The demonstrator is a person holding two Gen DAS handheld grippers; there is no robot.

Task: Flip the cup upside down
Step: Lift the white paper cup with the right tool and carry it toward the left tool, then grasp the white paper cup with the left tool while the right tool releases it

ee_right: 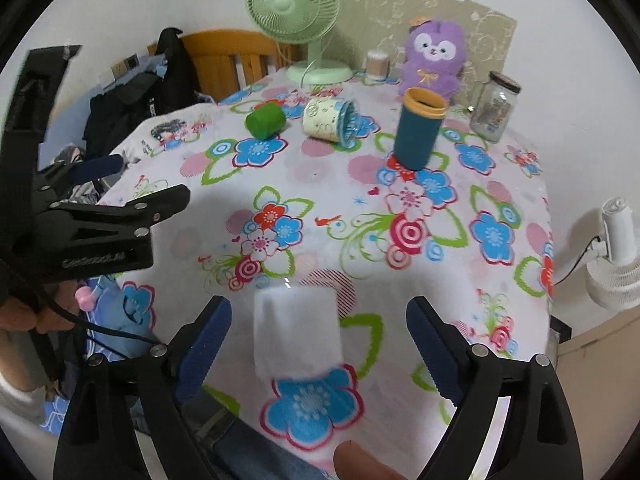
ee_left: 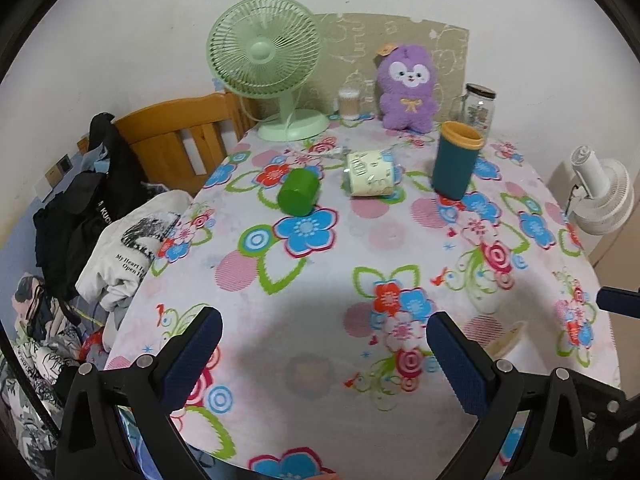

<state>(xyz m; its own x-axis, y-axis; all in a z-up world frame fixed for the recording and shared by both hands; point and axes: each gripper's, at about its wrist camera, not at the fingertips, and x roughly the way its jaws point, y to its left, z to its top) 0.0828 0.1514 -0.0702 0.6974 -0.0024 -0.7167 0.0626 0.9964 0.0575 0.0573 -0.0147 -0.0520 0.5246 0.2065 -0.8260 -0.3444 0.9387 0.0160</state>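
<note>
A dark teal cup with an orange rim stands upright, mouth up, on the floral tablecloth; it also shows in the right wrist view. A green cup and a cream printed cup lie on their sides to its left. A white translucent cup stands mouth down between my right gripper's open fingers. My right gripper is open and not touching it. My left gripper is open and empty over the near table, and shows at the left of the right wrist view.
At the back stand a green fan, a purple plush toy, a cotton-swab box and a glass jar. A wooden chair with clothes is on the left. A white fan is beyond the right edge.
</note>
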